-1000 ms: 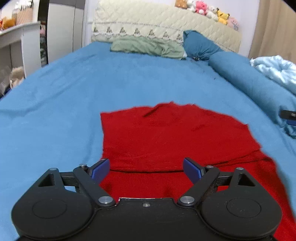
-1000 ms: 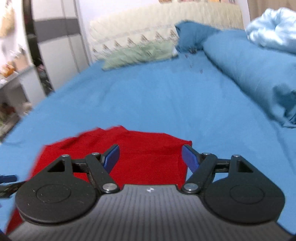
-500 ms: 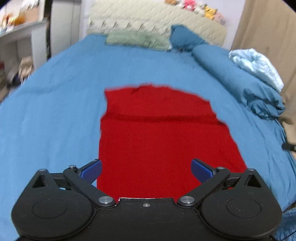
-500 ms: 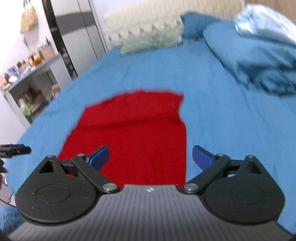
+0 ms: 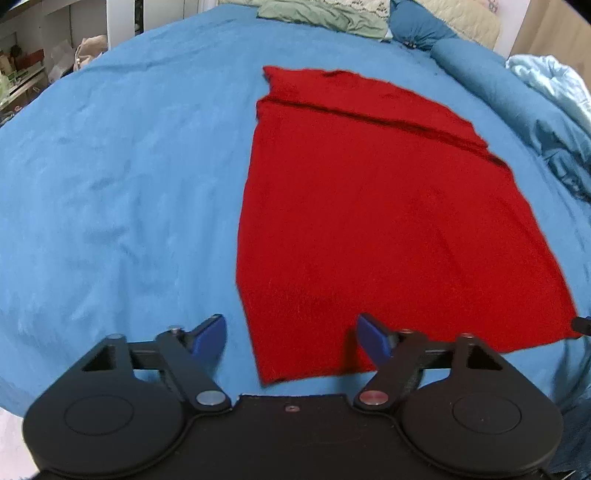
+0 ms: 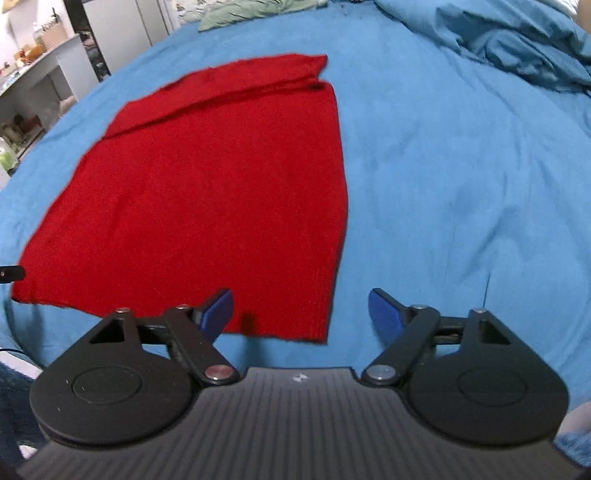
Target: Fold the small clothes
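Left gripper [image 5: 291, 338] — jaws spread, nothing between the pads; they have just been closing a little from their widest. It sits at the red garment's [image 5: 388, 206] near left corner, which lies between the blue fingers at 6 o'clock of the left wrist view.

Right gripper [image 6: 301, 308] — jaws likewise spread and empty, also just narrowed from full width; the garment's near right corner sits between its fingers.

Red garment — flat on the blue bedsheet [image 5: 110, 184], one fold line already across its far end at 12 o'clock.

Change noted — a second ago both grippers were up over the far part of the cloth; now they have drawn back to the near hem and tipped downward. Judged meaning: the far fold is laid, and the near corners are about to be pinched for the next fold.

Surroundings — green cloth [image 5: 321, 14] and teal bolster [image 5: 480, 70] at 12 to 1 o'clock; rumpled pale-blue quilt [image 5: 554, 81] at 2 o'clock; shelving [image 6: 40, 74] at 10 o'clock in the right view.

Obstructions — none on the garment. Likely snag: pinching bedsheet along with the hem.
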